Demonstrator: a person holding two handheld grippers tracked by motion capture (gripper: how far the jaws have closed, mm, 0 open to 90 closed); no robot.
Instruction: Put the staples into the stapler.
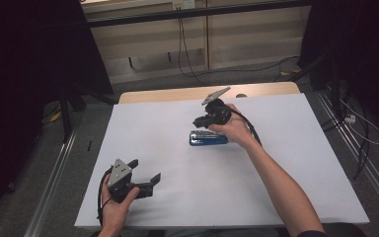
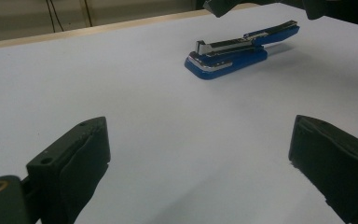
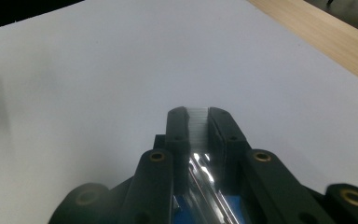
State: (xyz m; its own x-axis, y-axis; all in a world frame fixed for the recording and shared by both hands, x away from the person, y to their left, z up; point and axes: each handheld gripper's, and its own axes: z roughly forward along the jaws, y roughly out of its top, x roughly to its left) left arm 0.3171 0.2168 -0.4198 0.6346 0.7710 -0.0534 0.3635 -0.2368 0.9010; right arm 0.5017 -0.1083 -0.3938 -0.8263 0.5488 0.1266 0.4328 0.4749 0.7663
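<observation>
the room is dim, its edges nearly black, while the white table top point(image 1: 286, 163) catches soft overhead light. faint, diffuse shadows lie under the blue stapler point(image 2: 233, 53) (glare streaks its metal rail). the gripper views are grainy; the near jaws are out of focus, with darkened corners.

The right claw point(image 3: 198, 114) pinches a pale strip of staples point(image 3: 198, 122) between its jaws above the white counter point(image 3: 98, 84).
</observation>
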